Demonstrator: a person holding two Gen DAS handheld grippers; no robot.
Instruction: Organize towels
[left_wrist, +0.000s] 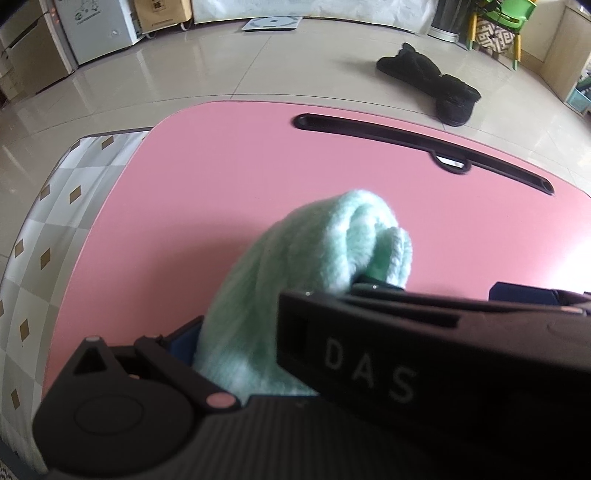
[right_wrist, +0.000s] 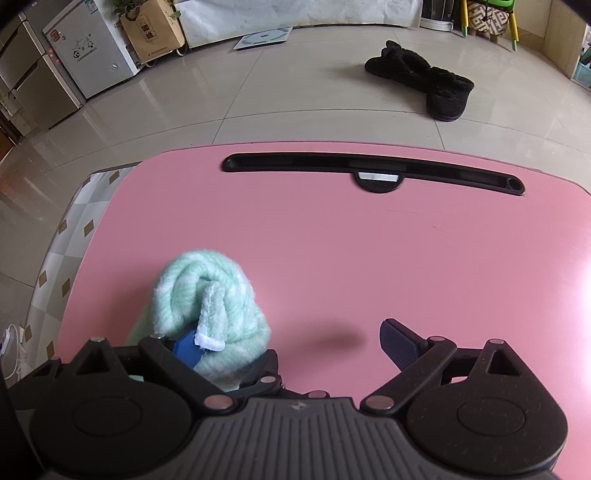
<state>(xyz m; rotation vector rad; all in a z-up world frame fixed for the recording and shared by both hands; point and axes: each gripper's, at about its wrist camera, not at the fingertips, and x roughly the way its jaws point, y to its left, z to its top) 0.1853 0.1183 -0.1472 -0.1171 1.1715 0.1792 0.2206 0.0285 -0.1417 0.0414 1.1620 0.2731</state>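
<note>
A mint-green towel (left_wrist: 295, 266) lies loosely rolled on the pink table (left_wrist: 258, 177), near its front left. In the left wrist view it bunches up beside the blue left pad (left_wrist: 184, 341) of my left gripper (left_wrist: 351, 315). That gripper's other pad (left_wrist: 517, 291) stands far off to the right, so it is open. The black housing (left_wrist: 406, 369) of the right tool crosses in front of it. My right gripper (right_wrist: 291, 345) is open too. The towel (right_wrist: 207, 295) rests against its left pad (right_wrist: 186, 349), and bare table shows between the pads.
A long black slot (right_wrist: 369, 170) runs along the table's far edge. A checkered cloth (left_wrist: 55, 221) hangs off the left side. On the tiled floor beyond lie black slippers (right_wrist: 424, 79). A white fridge (right_wrist: 88, 51) and a cardboard box (right_wrist: 151, 27) stand at the back left.
</note>
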